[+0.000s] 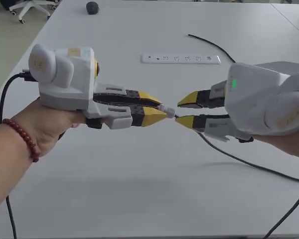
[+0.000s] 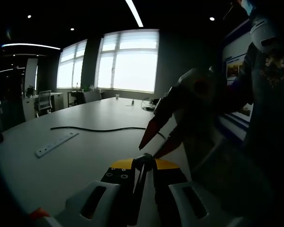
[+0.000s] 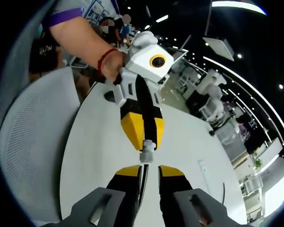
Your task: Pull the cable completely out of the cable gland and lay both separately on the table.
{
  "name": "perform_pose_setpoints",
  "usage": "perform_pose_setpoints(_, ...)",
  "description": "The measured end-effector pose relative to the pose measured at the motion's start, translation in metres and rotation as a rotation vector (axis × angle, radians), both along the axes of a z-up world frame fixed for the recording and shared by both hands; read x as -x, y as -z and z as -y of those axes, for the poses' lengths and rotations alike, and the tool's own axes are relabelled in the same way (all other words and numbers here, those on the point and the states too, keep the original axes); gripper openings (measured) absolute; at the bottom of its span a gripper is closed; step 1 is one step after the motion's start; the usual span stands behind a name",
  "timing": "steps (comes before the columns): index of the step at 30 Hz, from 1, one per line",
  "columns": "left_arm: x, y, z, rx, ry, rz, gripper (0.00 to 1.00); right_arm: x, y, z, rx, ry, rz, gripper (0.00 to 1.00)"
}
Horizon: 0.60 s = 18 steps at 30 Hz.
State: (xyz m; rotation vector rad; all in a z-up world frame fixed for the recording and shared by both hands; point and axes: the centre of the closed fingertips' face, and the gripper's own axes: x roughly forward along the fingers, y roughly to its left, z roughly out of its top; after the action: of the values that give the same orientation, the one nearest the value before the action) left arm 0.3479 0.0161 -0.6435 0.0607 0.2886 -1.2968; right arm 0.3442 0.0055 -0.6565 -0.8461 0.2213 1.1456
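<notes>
The desk (image 1: 139,179) is wide and pale, and both tools hang above it with nothing yet laid down. So you are at the pull itself, and in my judgement it has not been finished.

Your left claw (image 1: 162,110) is pressed together on the cable gland (image 1: 167,109), which sticks out from its yellow tips. Your right claw (image 1: 179,111) faces it tip to tip. Its jaws are slightly spread, with the cable (image 1: 224,152) running between them rather than being pinched. From there the cable drops behind the right claw and trails across the desk towards you. A power strip (image 1: 181,59) lies well apart, further back.

In the right gripper view the cable enters the gland just ahead of your right jaws. How much of it sits inside the gland is hidden.

Next, you will likely need to:
- Close the right claw on the cable just beside the gland.
- Keep the left pinch firm and draw your hands straight apart along the cable's line.
- Set each piece down on its own bare patch of desk.
</notes>
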Motion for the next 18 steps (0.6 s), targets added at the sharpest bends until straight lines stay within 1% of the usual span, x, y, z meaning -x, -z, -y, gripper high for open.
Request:
perform_pose_setpoints(1, -0.0002, 0.0002, 0.0, -0.001, 0.0, -0.001, 0.16, 0.0006, 0.0005, -0.0005, 0.0, -0.002, -0.007, 0.08)
perform_pose_setpoints(2, -0.0004, 0.0001, 0.0001, 0.001, 0.0, -0.002, 0.16, 0.0006, 0.0007, -0.0008, 0.002, -0.003, -0.004, 0.07)
perform_pose_setpoints(11, -0.0007, 0.0, 0.0003, 0.007, 0.001, -0.003, 0.16, 0.0018, 0.0053, -0.0026, 0.018, -0.011, -0.014, 0.04)
perform_pose_setpoints(13, -0.0005, 0.0003, 0.0001, 0.005, 0.001, -0.003, 0.16, 0.0016, 0.0053, -0.0027, 0.022, -0.015, -0.007, 0.02)
perform_pose_setpoints(14, -0.0003, 0.0005, 0.0001, 0.007, 0.002, -0.005, 0.16, 0.0022, 0.0057, -0.0029, 0.023, -0.015, -0.012, 0.01)
perform_pose_setpoints(17, -0.0007, 0.0008, -0.0003, 0.006, 0.001, -0.005, 0.16, 0.0025, 0.0068, -0.0031, 0.028, -0.019, -0.01, 0.0)
perform_pose_setpoints(18, -0.0009, 0.0008, -0.0004, 0.006, 0.0, -0.003, 0.16, 0.0023, 0.0068, -0.0028, 0.033, -0.021, -0.002, 0.0)
